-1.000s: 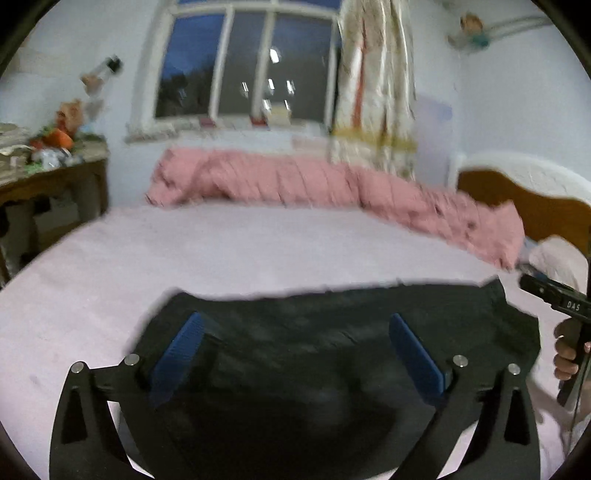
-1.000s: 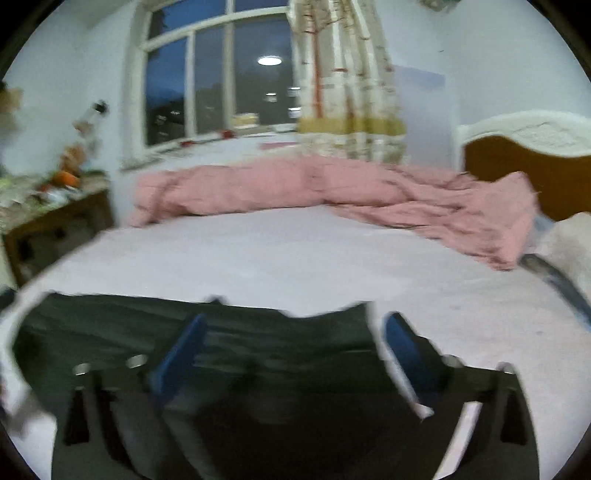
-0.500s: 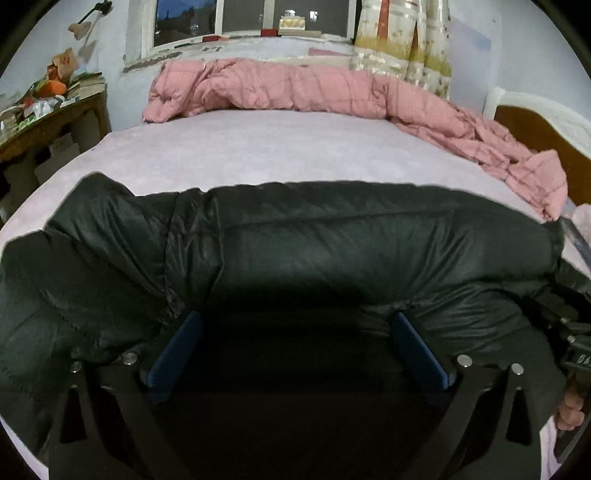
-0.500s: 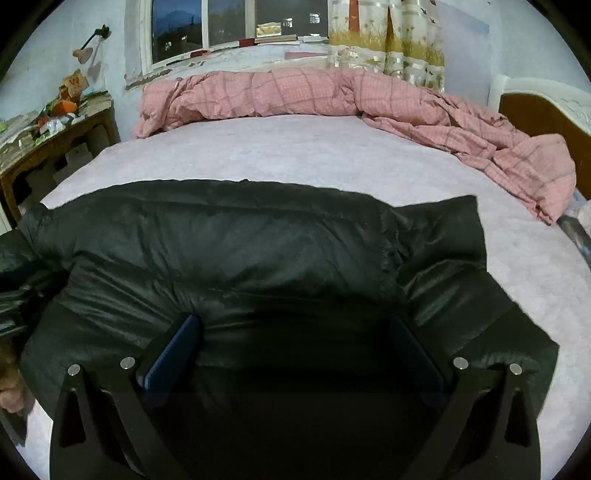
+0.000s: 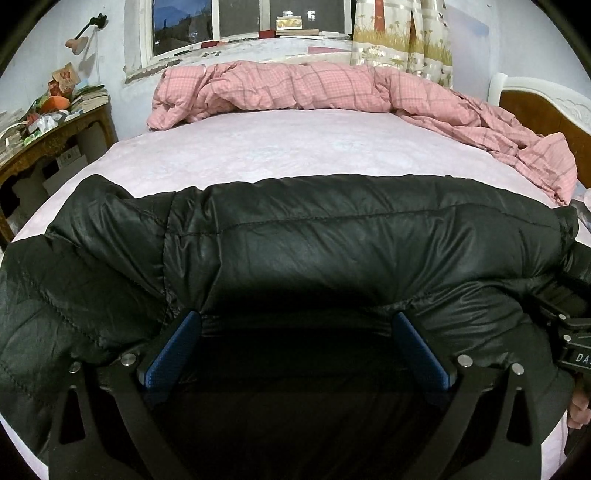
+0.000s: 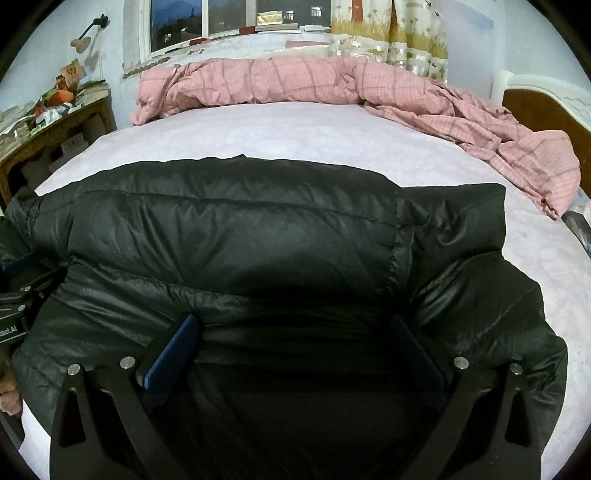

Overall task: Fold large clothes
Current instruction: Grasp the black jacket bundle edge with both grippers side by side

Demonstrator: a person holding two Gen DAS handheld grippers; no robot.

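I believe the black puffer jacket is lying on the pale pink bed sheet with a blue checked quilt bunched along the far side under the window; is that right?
Not quite: the quilt is pink checked, not blue, as the left wrist view shows. The black puffer jacket does lie on the pale pink bed sheet, with the quilt bunched along the far side under the window.

Twin low views over jacket (image 5: pixel 332 240)

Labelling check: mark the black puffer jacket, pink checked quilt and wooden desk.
black puffer jacket (image 5: pixel 314 240): left wrist view, on its quilted top panel.
pink checked quilt (image 6: pixel 295 83): right wrist view, on the bunched roll under the window.
wooden desk (image 5: pixel 55 138): left wrist view, on its front edge.
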